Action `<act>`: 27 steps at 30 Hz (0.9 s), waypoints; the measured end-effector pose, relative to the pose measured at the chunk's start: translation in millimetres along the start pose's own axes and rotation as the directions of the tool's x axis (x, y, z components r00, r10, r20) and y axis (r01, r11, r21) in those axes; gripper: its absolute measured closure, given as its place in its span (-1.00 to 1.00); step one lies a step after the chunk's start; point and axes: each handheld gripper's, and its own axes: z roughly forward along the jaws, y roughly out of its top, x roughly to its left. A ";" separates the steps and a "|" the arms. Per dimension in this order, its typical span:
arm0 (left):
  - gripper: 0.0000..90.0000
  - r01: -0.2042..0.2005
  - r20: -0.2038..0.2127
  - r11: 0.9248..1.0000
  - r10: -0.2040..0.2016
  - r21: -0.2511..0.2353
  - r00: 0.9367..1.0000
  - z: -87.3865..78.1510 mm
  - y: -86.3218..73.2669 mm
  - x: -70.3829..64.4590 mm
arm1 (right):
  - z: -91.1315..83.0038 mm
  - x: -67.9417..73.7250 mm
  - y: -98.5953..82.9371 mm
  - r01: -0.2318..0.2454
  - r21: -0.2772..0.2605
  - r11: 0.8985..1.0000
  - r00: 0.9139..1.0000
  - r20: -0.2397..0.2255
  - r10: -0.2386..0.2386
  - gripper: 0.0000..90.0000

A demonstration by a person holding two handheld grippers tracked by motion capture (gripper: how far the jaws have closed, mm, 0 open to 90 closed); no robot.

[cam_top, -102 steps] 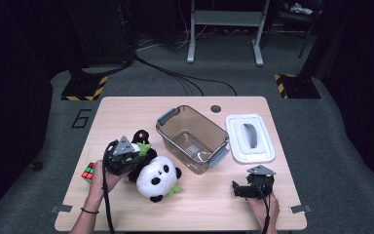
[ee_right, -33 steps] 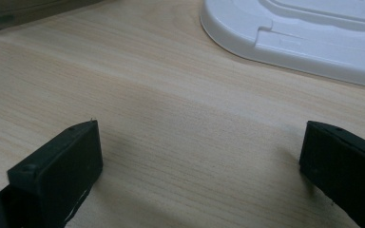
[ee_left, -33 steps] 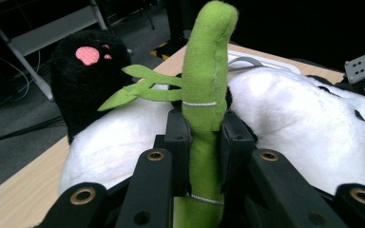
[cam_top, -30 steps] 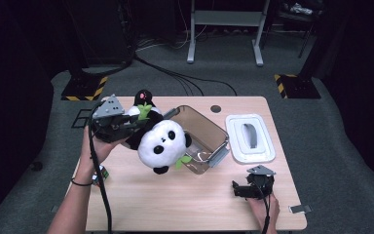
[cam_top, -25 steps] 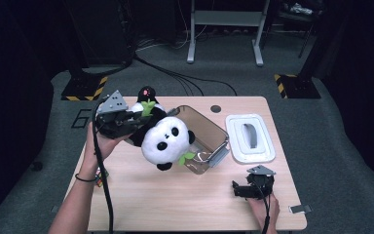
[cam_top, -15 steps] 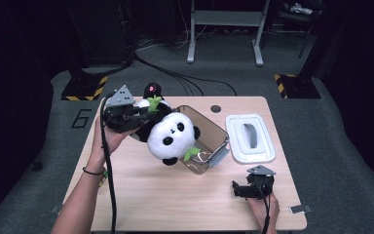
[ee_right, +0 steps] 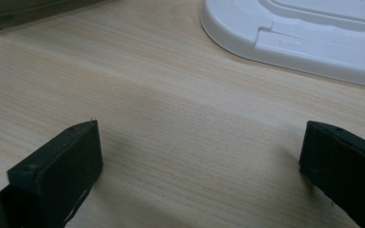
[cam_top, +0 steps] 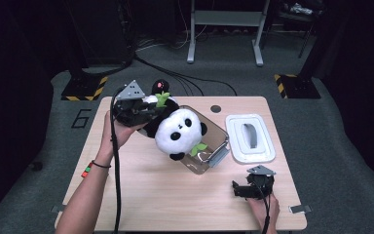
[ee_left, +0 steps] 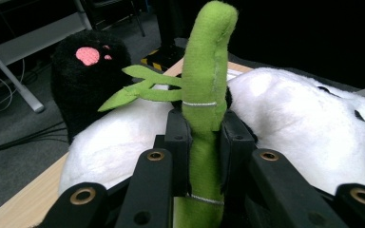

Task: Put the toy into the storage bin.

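— Where's the panda (cam_top: 177,134)?
— In the air over the clear bin (cam_top: 213,146), your left claw (ee_left: 204,142) clamped on its green stalk (ee_left: 204,95).
— What's left?
— Lower it in and release, I'd judge. Your right claw (ee_right: 199,161) rests wide apart on the counter (cam_top: 175,195).

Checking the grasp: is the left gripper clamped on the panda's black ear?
No, its jaws pinch the green bamboo stalk on the panda.
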 end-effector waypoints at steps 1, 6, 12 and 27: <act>0.72 0.000 0.000 1.000 0.000 0.000 1.000 0.0 0.0 0.0 | 0.0 0.0 0.0 0.000 0.000 1.000 1.000 0.000 0.000 -1.00; 0.72 0.003 0.014 1.000 -0.003 -0.002 1.000 8.8 3.2 1.4 | 0.0 0.0 0.0 0.000 0.000 1.000 1.000 0.000 0.000 -1.00; 0.72 0.004 0.013 1.000 -0.005 0.003 1.000 19.9 6.3 3.7 | 0.0 0.0 0.0 0.001 0.000 1.000 1.000 0.000 -0.001 -1.00; 0.72 0.021 0.044 1.000 -0.021 0.003 0.999 50.8 11.7 6.0 | -0.1 0.1 0.2 -0.004 0.000 1.000 1.000 -0.002 0.004 -1.00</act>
